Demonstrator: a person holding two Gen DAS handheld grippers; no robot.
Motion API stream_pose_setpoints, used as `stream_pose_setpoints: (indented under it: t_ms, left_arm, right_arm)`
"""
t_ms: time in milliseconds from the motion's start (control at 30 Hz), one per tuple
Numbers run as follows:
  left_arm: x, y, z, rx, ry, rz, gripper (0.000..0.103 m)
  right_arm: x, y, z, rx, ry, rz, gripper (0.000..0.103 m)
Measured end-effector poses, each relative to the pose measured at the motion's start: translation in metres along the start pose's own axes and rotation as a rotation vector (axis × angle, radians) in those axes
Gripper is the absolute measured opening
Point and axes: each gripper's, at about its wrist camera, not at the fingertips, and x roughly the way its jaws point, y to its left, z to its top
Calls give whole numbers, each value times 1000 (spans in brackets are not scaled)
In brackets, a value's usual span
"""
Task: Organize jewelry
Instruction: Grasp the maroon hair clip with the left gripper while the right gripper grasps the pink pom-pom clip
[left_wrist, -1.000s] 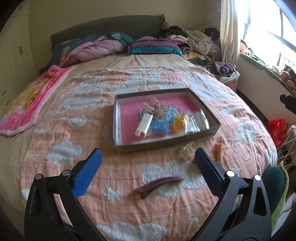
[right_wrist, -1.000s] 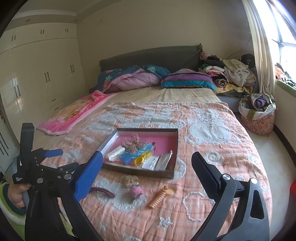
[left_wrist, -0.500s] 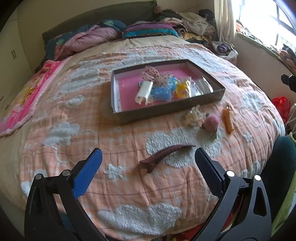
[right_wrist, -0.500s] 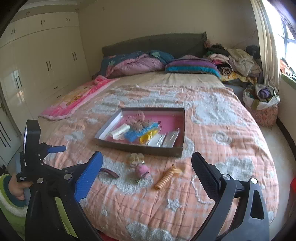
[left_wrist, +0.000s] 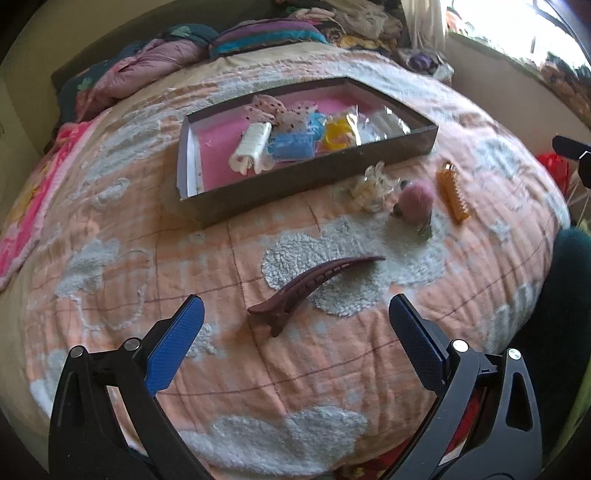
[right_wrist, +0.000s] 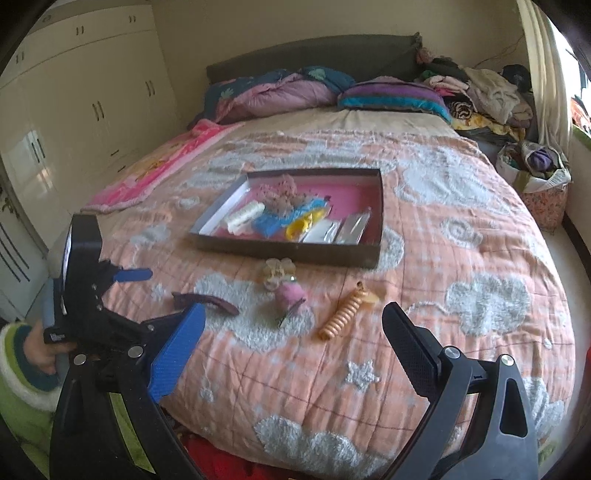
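From the left wrist, the left gripper (left_wrist: 295, 325) is spread wide and empty above the peach blanket (left_wrist: 110, 240), with a dark red hair clip (left_wrist: 314, 284) lying between and just past its fingertips; beyond sit a clear clip (left_wrist: 373, 188), a pink pom-pom (left_wrist: 415, 201) and an orange comb (left_wrist: 452, 195), all just outside the box (left_wrist: 295, 181) of hair accessories. From the right wrist, the right gripper (right_wrist: 293, 332) is also wide and empty, the orange comb (right_wrist: 343, 314) on the blanket ahead of it, the box (right_wrist: 288, 254) farther back

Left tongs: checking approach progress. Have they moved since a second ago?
Yes: left tongs moved forward and down toward the dark maroon curved hair clip, which lies unmoved on the bed.
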Motion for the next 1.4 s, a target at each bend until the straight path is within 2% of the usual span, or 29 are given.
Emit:
stream_pose_setpoints:
  t_ms: [100,267,433,567,667,733,767,800,833,967,1033,1100,1333,1400]
  left_arm:
    - [11,0,2,47,26,22,94]
    - [32,11,10,12,77,-12,94]
    - [44,10,14,47,69,-4,94]
    - [50,-2,16,129,52,11,93]
    - [51,-12,18,174,34,5,81]
    - [53,-14,20,175,38,-11,61]
    - [55,-14,20,171,41,-23,54]
    - [56,-15,21,166,43,-39,37]
    - [57,-14,21,154,44,-62,25]
    - [56,-14,17,138,48,-93,15]
    - [53,-5,18,92,49,-124,6]
    - [49,2,18,51,44,-130,5]
    - [35,11,19,13,11,-133,5]
    - [30,13,20,2,-3,-136,5]
  right_arm:
    - [17,-5,-4,6,43,2,96]
    - [32,-12,-6,14,68,-3,96]
    - [44,-20,-6,24,89,-25,96]
    - [52,-23,-5,28,110,-36,96]
    - [60,-23,-4,21,121,-44,96]
    - [67,-23,-4,20,132,-41,96]
    - [70,-23,-4,19,138,-42,96]
    - [73,-22,-4,16,144,-44,95]
    - [76,-21,-4,9,151,-45,95]
    - [85,-15,-2,-23,164,-37,90]
    - [94,-13,-1,-29,179,-36,85]
    - [104,-10,1,-36,191,-27,78]
    - [143,6,1,-76,253,-6,60]
    - [152,8,0,-75,264,-8,46]
